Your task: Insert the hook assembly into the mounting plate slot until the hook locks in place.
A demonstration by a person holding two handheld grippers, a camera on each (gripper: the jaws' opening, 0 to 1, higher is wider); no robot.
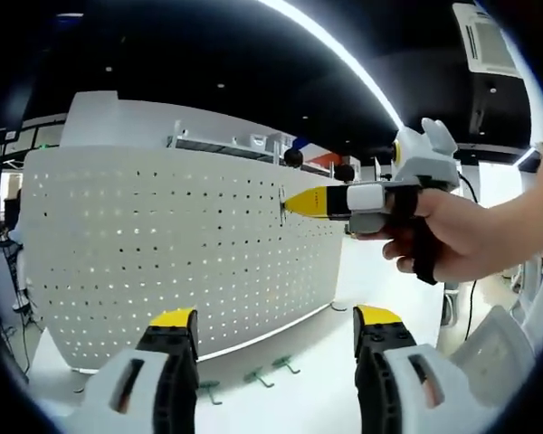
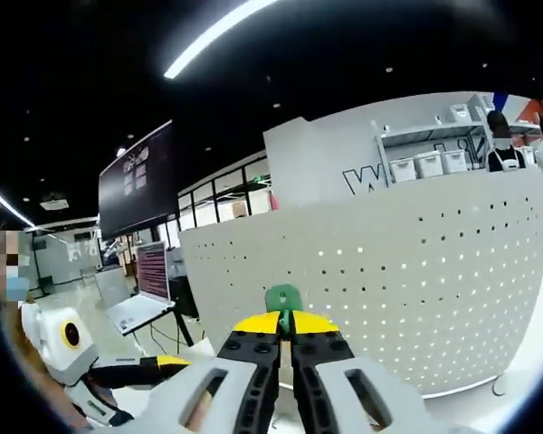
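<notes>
A white perforated mounting plate (image 1: 163,244) stands upright on the white table; in the right gripper view this plate (image 2: 407,271) spans the middle and right. My right gripper (image 2: 285,324) is shut on a green hook (image 2: 283,297), which sticks up between its yellow tips just in front of the plate. In the left gripper view the right gripper (image 1: 300,202), held by a hand, has its tips at the plate's face with the small hook (image 1: 282,207) touching the holes. My left gripper (image 1: 276,318) stands open below, with nothing between its jaws.
Three spare green hooks (image 1: 258,376) lie on the table (image 1: 308,398) at the plate's foot. The left gripper (image 2: 81,357) shows at the lower left of the right gripper view. A laptop (image 2: 143,289) sits behind it. Shelves with white boxes (image 2: 425,165) stand beyond the plate.
</notes>
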